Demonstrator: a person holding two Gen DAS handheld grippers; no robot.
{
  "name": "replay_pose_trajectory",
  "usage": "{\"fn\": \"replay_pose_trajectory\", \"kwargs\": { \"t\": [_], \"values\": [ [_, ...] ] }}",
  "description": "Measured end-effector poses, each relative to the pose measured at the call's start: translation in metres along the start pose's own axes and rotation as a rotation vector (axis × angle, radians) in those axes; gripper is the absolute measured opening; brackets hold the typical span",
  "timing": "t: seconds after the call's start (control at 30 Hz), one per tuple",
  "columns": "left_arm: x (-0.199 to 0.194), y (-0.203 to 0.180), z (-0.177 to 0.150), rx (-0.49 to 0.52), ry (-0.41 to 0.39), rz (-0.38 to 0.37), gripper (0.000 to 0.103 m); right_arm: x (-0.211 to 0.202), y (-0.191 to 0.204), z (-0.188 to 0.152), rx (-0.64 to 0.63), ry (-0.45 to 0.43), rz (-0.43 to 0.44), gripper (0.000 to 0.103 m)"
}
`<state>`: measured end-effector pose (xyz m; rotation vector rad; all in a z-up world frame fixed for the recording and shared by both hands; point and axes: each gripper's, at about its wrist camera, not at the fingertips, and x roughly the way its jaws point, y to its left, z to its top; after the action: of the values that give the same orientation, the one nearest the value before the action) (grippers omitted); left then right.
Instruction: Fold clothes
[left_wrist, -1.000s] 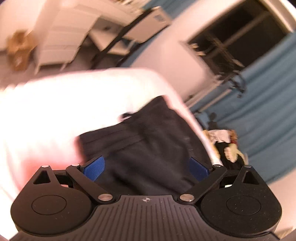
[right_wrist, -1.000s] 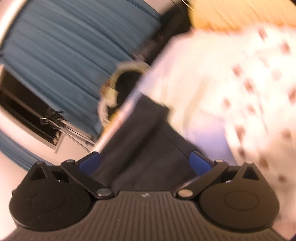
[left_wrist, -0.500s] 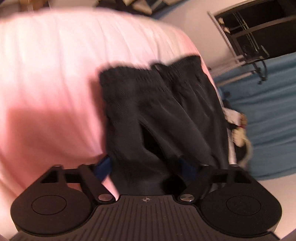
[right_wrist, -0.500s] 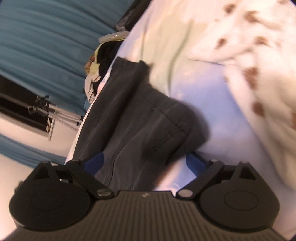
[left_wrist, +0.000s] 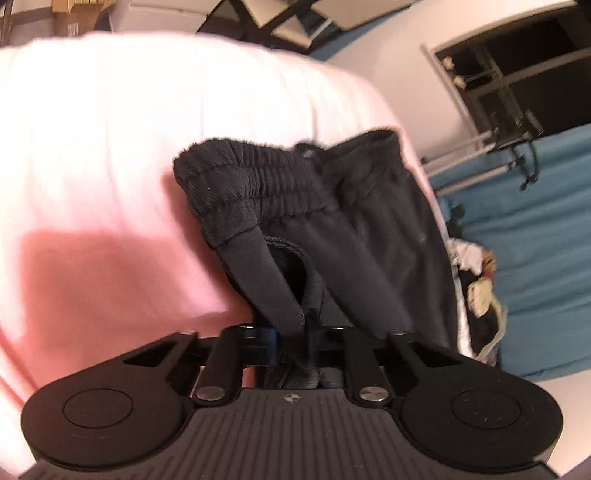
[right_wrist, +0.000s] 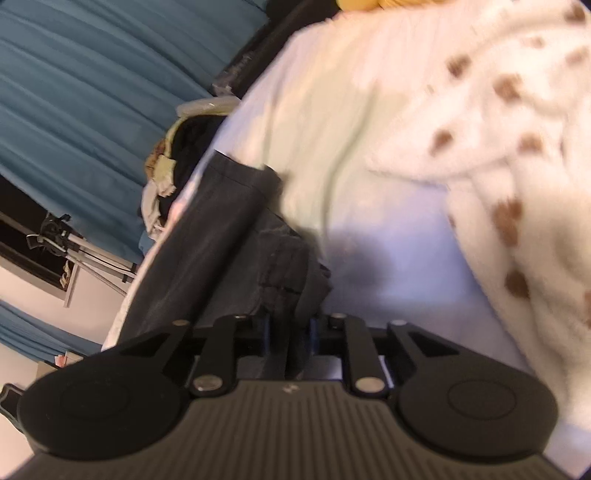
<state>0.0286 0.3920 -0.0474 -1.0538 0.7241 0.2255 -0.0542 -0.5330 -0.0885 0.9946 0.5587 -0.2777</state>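
The pads of the left gripper (left_wrist: 291, 345) and the right gripper (right_wrist: 288, 332) are hidden in bunched dark shorts (left_wrist: 332, 229), the spotted blanket (right_wrist: 517, 147) at 2 o'clock is blurred and cut off, and the laundry heap (left_wrist: 476, 295) at 3 o'clock stays unclear.

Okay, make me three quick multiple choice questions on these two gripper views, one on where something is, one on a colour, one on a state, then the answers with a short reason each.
1. The black ribbed-waistband shorts lie on:
A. a pale bedsheet
B. a wooden floor
C. a metal rack

2. The curtain is:
A. red
B. blue
C. yellow

3. The left gripper is:
A. wide open
B. shut on nothing
C. shut on the shorts

Answers:
1 A, pale sheet surrounds the dark cloth.
2 B, blue folds hang behind the bed.
3 C, jaws have just closed, pinching dark fabric.
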Motion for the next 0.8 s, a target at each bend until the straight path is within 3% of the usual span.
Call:
{"fn": "replay_pose_trajectory", "kwargs": {
  "t": [0.17, 0.3, 0.4, 0.5, 0.67, 0.8],
  "values": [
    [-0.051, -0.018, 0.000, -0.035, -0.080, -0.133, 0.007, -0.031, 0.035, 0.015, 0.020, -0.120, 0.032, 0.013],
    [-0.066, -0.014, 0.009, -0.064, -0.113, -0.176, 0.005, -0.038, 0.040, 0.023, 0.053, -0.185, 0.043, 0.013],
    [-0.048, -0.015, 0.015, -0.068, -0.094, -0.129, 0.005, -0.026, 0.028, 0.023, 0.098, -0.179, 0.032, 0.013],
    [-0.032, -0.035, 0.030, -0.077, -0.081, -0.128, 0.005, -0.015, 0.036, 0.027, 0.109, -0.184, 0.033, 0.013],
    [0.011, -0.111, 0.075, -0.007, -0.122, -0.089, 0.005, 0.021, 0.080, 0.051, 0.128, -0.242, -0.015, 0.013],
    [0.069, -0.170, 0.110, 0.025, -0.129, -0.024, 0.005, 0.077, 0.117, 0.069, 0.153, -0.299, -0.056, 0.013]
  ]
}}
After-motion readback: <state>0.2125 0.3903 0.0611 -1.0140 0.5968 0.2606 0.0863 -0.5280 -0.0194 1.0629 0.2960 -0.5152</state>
